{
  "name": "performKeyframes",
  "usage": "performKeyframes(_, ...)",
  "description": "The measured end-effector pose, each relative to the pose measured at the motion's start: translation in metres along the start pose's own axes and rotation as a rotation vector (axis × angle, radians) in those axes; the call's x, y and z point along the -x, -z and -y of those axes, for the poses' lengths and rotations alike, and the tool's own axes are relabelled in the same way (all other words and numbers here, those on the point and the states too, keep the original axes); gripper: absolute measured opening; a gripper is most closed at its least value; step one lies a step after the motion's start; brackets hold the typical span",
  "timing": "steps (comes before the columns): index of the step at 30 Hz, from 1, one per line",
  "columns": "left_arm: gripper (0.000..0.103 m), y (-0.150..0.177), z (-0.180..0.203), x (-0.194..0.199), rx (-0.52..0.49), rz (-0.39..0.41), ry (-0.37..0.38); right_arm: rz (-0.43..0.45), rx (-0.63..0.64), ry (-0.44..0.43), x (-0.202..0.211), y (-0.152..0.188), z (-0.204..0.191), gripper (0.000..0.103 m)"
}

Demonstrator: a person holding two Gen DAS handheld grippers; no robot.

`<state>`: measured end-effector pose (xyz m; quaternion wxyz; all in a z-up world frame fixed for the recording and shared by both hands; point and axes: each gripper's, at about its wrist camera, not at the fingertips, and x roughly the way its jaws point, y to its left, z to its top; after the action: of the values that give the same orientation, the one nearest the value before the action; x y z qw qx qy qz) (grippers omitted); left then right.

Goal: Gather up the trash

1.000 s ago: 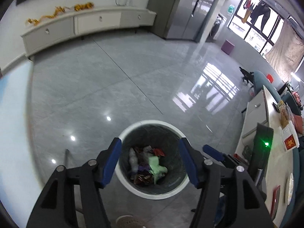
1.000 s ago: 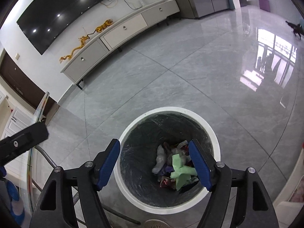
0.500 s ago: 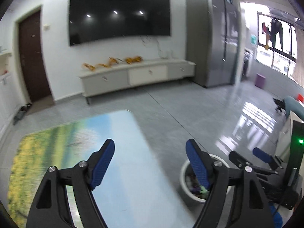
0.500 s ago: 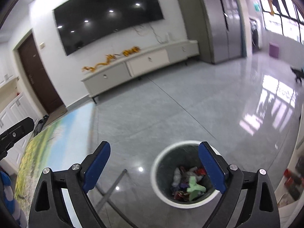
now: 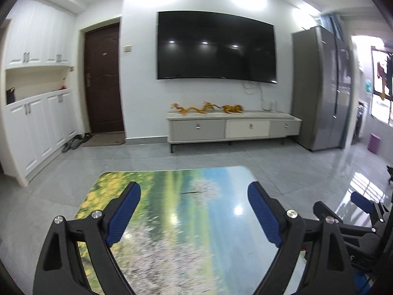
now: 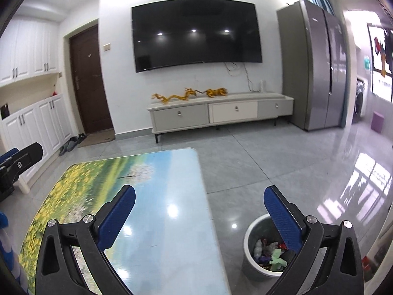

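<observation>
Beside table point(image 6: 172, 233), bin point(image 6: 248, 253) holding trash point(image 6: 270, 255)

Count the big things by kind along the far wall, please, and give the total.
Television: 1
Brown door: 1
Low cabinet with drawers: 1
Grey fridge: 1
Golden dragon figures on the cabinet: 2, as far as the blur allows
Total: 6
</observation>
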<state>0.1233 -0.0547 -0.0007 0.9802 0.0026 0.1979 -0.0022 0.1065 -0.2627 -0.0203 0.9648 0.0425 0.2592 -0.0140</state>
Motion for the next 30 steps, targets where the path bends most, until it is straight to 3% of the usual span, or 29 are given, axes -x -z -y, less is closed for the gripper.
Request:
performKeyframes(11, 0.103, 0.01, -0.053, 0.053, 0.064, 0.066, -0.153, 0.092, 0.106, 0.045, 0.052, -0.007, -0.052, 0.103)
performKeyframes(17, 0.103, 0.008, -0.061, 0.077, 0.085, 0.121, -0.224, 0.148, 0.116, 0.089, 0.077, -0.011, -0.055, 0.103)
performKeyframes(30, 0.103, 0.006, -0.062, 0.098, 0.089, 0.183, -0.25, 0.192, 0.114, 0.125, 0.09, -0.016, -0.05, 0.103)
